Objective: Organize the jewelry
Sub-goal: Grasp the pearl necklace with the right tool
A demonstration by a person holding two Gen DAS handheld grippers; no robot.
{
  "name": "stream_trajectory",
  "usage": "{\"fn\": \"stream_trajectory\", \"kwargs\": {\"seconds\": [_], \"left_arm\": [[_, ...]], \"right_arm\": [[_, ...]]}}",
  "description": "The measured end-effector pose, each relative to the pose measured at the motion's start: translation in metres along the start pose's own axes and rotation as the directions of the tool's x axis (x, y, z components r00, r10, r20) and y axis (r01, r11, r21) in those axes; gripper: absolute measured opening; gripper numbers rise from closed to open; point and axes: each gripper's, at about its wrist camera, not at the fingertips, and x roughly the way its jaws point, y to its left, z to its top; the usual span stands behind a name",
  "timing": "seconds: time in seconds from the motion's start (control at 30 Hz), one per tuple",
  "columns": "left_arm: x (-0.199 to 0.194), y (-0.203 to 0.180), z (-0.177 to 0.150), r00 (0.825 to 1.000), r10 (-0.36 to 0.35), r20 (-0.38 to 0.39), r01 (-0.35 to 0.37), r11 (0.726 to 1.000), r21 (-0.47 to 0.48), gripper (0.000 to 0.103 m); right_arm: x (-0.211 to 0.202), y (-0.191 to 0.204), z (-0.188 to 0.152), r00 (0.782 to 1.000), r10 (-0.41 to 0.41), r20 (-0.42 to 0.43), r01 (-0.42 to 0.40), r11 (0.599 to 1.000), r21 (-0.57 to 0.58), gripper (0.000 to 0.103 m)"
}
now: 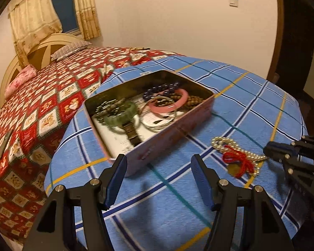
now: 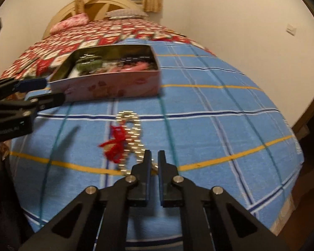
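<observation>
From the left wrist camera, the left gripper is spread wide with nothing between its blue-padded fingers, hovering just in front of the near wall of an open pink tin box that sits on a blue plaid cloth spread over the bed. Inside the tin lie a green bangle, a pink bangle, a clear bangle, a strand of dark blue beads, brown wooden beads and a watch band. To the right of the tin, apart from it, a pearl necklace with a red tassel lies on the cloth; the right gripper reaches in from the right edge, its tip at the necklace's near end. Beyond the cloth a red patchwork quilt covers the bed up to the pillows. From the right wrist camera, the right gripper is nearly closed, its fingers a narrow gap apart, with the end of the pearl necklace passing between them; whether it is actually pinched I cannot tell through the blur. The red tassel lies to the left of the strand. The tin box stands farther back on the cloth, and the left gripper enters from the left beside the tin's near corner, its two fingers apart.
</observation>
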Motion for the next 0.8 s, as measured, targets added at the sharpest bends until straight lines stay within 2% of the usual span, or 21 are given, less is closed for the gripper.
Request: {"fn": "stream_trajectory", "kwargs": {"seconds": [0.13, 0.2, 0.23, 0.27, 0.3, 0.33, 0.4, 0.5, 0.53, 0.57, 0.7, 0.8], "left_arm": [[0.004, -0.015, 0.000, 1.000, 0.019, -0.001, -0.019, 0.999, 0.051, 0.064], [0.008, -0.015, -0.001, 0.999, 0.028, -0.017, -0.027, 0.999, 0.044, 0.064], [0.010, -0.013, -0.002, 0.999, 0.025, -0.026, -0.024, 0.999, 0.033, 0.064], [0.011, -0.011, -0.002, 0.999, 0.023, -0.032, -0.022, 0.999, 0.024, 0.064], [0.012, -0.008, -0.002, 0.999, 0.018, -0.037, -0.018, 1.000, 0.013, 0.064], [0.012, -0.007, -0.002, 0.999, 0.011, -0.040, -0.011, 1.000, 0.006, 0.064], [0.013, -0.008, -0.002, 0.999, -0.001, -0.044, 0.001, 1.000, 0.002, 0.064], [0.014, -0.014, -0.001, 0.999, -0.012, -0.045, 0.012, 1.000, 0.020, 0.064], [0.014, -0.016, -0.001, 0.999, -0.014, -0.048, 0.015, 1.000, 0.025, 0.064], [0.015, -0.018, -0.001, 0.999, -0.018, -0.051, 0.020, 0.999, 0.027, 0.064], [0.017, -0.024, 0.002, 0.998, -0.036, -0.056, 0.038, 0.999, 0.033, 0.064], [0.017, -0.032, 0.005, 0.997, -0.048, -0.057, 0.051, 0.998, 0.047, 0.064]], "right_arm": [[0.003, -0.015, -0.005, 0.997, -0.070, -0.015, 0.071, 0.997, 0.036, 0.007], [-0.002, -0.020, -0.005, 1.000, -0.031, -0.001, 0.031, 0.997, 0.070, 0.008], [-0.005, -0.020, -0.005, 1.000, -0.012, 0.012, 0.011, 0.997, 0.075, 0.016], [-0.008, -0.017, -0.004, 1.000, 0.006, 0.020, -0.007, 0.998, 0.065, 0.034], [-0.010, -0.013, -0.004, 0.999, 0.020, 0.028, -0.022, 0.999, 0.047, 0.044], [-0.010, -0.009, -0.004, 0.999, 0.024, 0.033, -0.025, 0.999, 0.025, 0.048], [-0.004, 0.000, -0.004, 0.999, 0.029, 0.014, -0.028, 1.000, -0.013, 0.048], [0.009, 0.009, -0.006, 0.999, 0.030, -0.022, -0.032, 0.998, -0.055, 0.040], [0.011, 0.009, -0.005, 0.999, 0.031, -0.022, -0.032, 0.998, -0.053, 0.030], [0.011, 0.006, -0.004, 0.999, 0.031, -0.027, -0.032, 0.999, -0.039, 0.015], [0.010, -0.012, -0.005, 0.999, -0.036, -0.028, 0.037, 0.999, 0.016, 0.013], [0.007, -0.028, -0.008, 0.993, -0.116, -0.031, 0.118, 0.992, 0.055, 0.011]]}}
